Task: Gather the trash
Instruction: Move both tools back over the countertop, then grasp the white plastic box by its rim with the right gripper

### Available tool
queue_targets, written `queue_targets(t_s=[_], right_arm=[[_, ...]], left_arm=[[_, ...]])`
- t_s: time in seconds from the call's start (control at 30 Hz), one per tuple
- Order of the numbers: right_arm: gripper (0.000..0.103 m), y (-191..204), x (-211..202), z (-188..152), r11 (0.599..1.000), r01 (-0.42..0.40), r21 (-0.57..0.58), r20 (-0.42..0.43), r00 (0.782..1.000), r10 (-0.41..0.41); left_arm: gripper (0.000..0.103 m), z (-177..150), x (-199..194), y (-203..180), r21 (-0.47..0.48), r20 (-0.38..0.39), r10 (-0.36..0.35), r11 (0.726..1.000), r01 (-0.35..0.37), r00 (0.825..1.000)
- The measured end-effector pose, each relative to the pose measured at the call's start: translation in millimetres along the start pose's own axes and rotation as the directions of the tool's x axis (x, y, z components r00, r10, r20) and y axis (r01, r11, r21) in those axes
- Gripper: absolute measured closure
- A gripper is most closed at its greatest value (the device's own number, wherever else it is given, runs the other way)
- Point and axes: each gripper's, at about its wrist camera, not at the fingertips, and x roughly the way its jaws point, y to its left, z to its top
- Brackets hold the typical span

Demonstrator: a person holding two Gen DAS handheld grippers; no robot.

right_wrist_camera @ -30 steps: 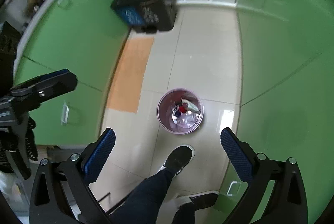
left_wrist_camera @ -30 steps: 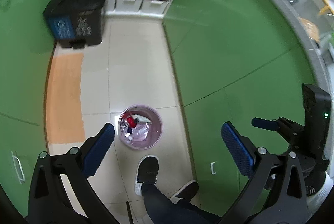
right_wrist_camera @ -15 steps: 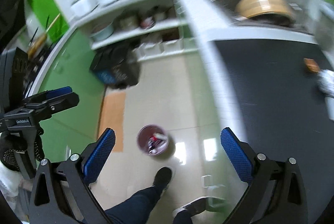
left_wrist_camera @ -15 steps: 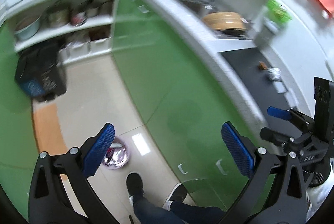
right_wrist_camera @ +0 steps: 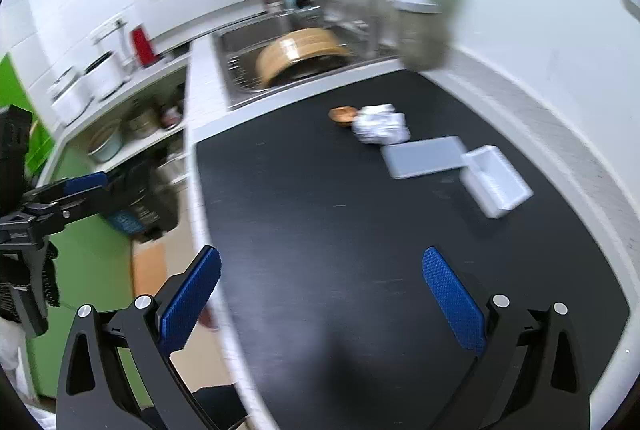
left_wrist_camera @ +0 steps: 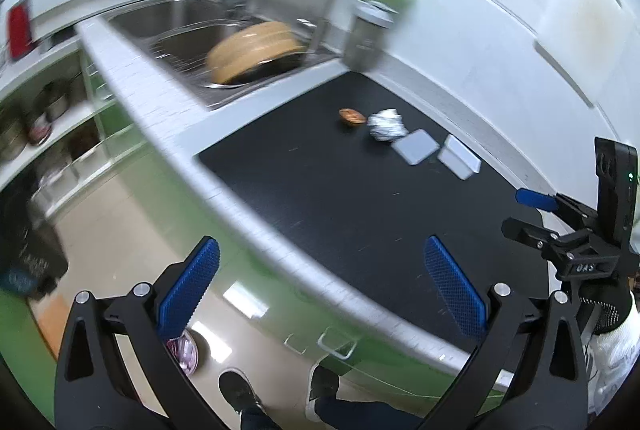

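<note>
On the black countertop [right_wrist_camera: 320, 230] lie a crumpled white wrapper [right_wrist_camera: 380, 129] [left_wrist_camera: 385, 125], a small brown scrap [right_wrist_camera: 342, 115] [left_wrist_camera: 352, 116], a flat grey lid [right_wrist_camera: 424, 156] [left_wrist_camera: 415, 146] and a white open box [right_wrist_camera: 496, 180] [left_wrist_camera: 459, 161]. My right gripper [right_wrist_camera: 320, 294] hangs open over the counter's near part, well short of them. My left gripper [left_wrist_camera: 320, 282] is open above the counter's front edge, empty. A pink trash bin [left_wrist_camera: 185, 350] on the floor shows partly behind my left finger.
A steel sink [left_wrist_camera: 224, 41] holds a round wooden item [right_wrist_camera: 300, 53]. A grey canister [left_wrist_camera: 366, 33] stands by the faucet. Green cabinet fronts [left_wrist_camera: 280, 310] run below the counter. A person's shoes [left_wrist_camera: 240, 394] stand on the floor. Shelves with pots [right_wrist_camera: 132, 125] sit left.
Both views have swung up from the floor and pink bin to the countertop. The trash items now lie ahead. Both grippers stay open and empty.
</note>
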Motion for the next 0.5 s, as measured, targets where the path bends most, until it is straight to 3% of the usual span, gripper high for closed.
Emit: queue_targets(t_s=[0.23,0.5], right_arm=[[0.006,-60,3,6,0.996,0.083,0.032,0.004,0.997,-0.083],[0.006,-112,36,19,0.989,0.147,0.033,-0.037,0.989,-0.146]], left_arm=[[0.003,30,43,-40,0.086,-0.033,-0.038,0.995,0.041,0.999],[0.003,52,95,-63,0.128,-0.071,-0.035,0.991,0.044,0.997]])
